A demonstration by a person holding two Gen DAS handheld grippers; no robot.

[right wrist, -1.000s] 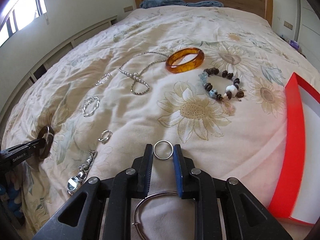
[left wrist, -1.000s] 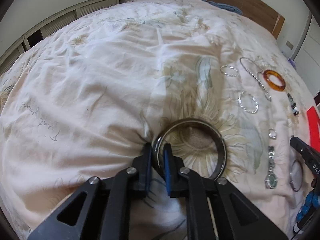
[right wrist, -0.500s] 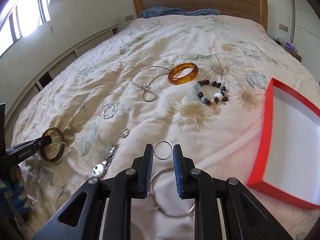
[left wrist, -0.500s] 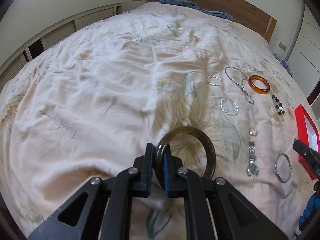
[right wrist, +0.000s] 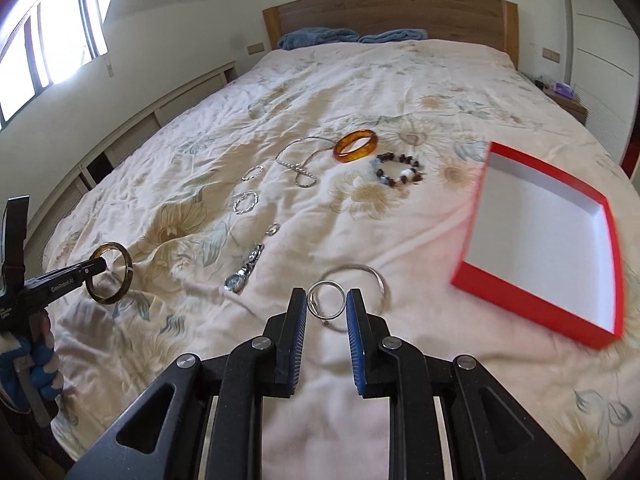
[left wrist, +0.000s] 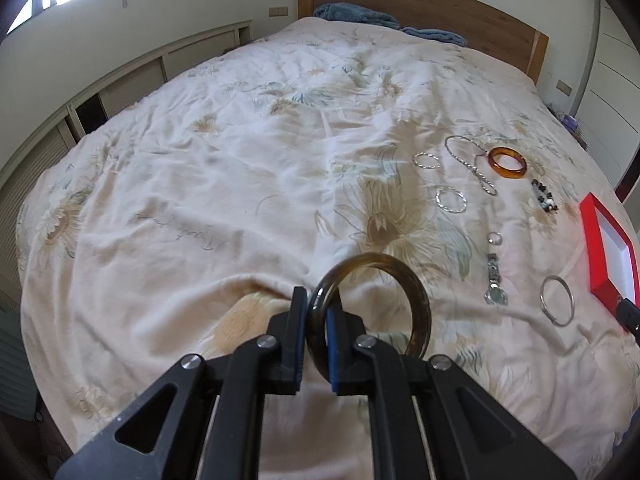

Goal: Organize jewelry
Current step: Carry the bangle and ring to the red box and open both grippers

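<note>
My left gripper (left wrist: pixel 318 310) is shut on the rim of a dark brown bangle (left wrist: pixel 416 300) and holds it above the bed; it also shows in the right wrist view (right wrist: pixel 110 272). My right gripper (right wrist: pixel 326 308) is shut on a small silver ring (right wrist: pixel 326 299), held above a large silver bangle (right wrist: pixel 376 278) on the quilt. An open red box (right wrist: pixel 536 240) with a white inside lies to the right. On the quilt lie an amber bangle (right wrist: pixel 356 146), a bead bracelet (right wrist: pixel 398 172), a chain (right wrist: pixel 298 164), a watch (right wrist: pixel 244 268) and small rings.
The floral quilt (left wrist: pixel 240 160) covers a wide bed with a wooden headboard (right wrist: pixel 388 12) and blue towels (right wrist: pixel 316 38) at the far end. A low cabinet (left wrist: pixel 120 88) runs along the left wall. A nightstand (right wrist: pixel 564 100) stands at the far right.
Both grippers have risen well above the quilt, each keeping its piece. The brown bangle has left the bed. The red box has come more fully into the right wrist view.
</note>
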